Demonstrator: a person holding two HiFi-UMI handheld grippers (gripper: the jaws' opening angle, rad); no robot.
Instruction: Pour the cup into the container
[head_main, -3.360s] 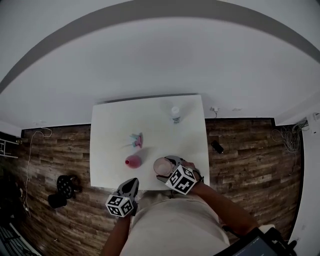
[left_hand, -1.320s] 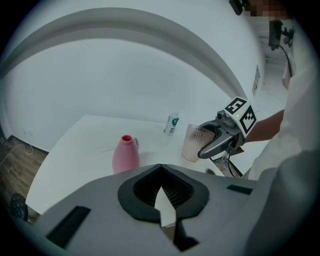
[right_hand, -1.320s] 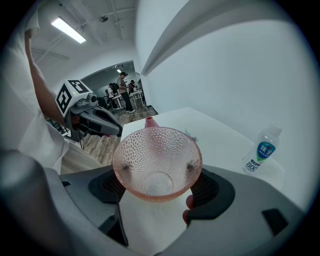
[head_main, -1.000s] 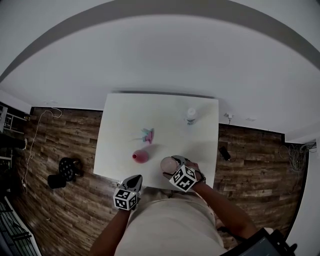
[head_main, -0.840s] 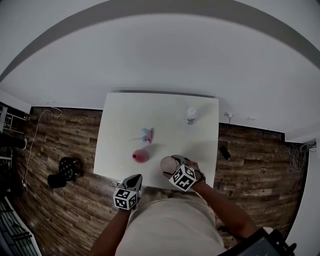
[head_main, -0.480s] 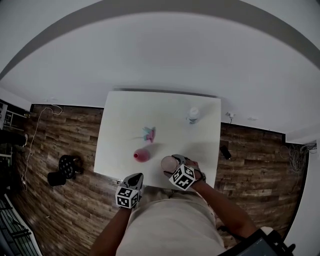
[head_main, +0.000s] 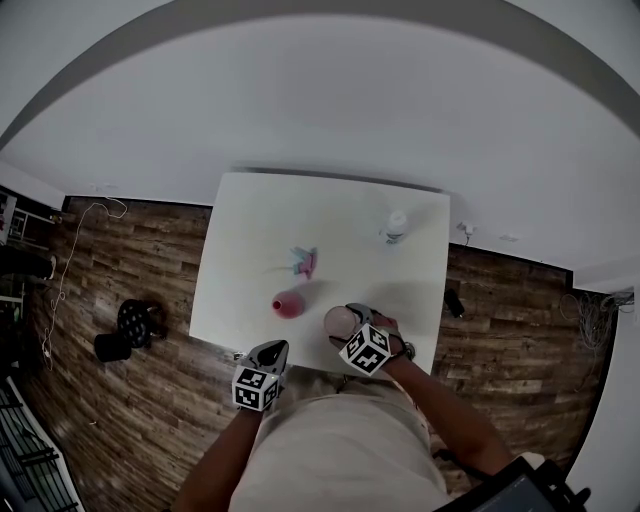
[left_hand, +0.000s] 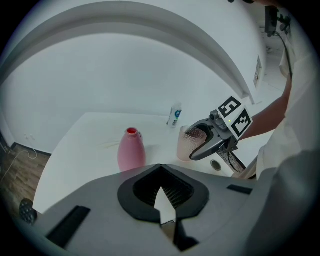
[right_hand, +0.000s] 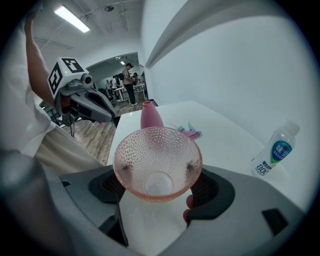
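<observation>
Lower centre: right tool (head_main: 352, 325) pinches upright pink dimpled glass cup (head_main: 338, 321). Close on its left stands pink plastic bottle (head_main: 288, 305), mouth up. Empty left tool (head_main: 270, 352) pressed together.

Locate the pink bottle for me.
In the head view the pink bottle stands on the white table near its front edge, left of the cup in the right gripper.

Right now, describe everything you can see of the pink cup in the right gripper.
The cup is translucent pink, glass-like and dimpled all over, tapering from a wide round rim to a small base. It stands upright near the table's front edge, apart from the pink bottle. The right gripper clamps its two sides. Nothing shows inside. Whether its base rests on the table cannot be told.
</observation>
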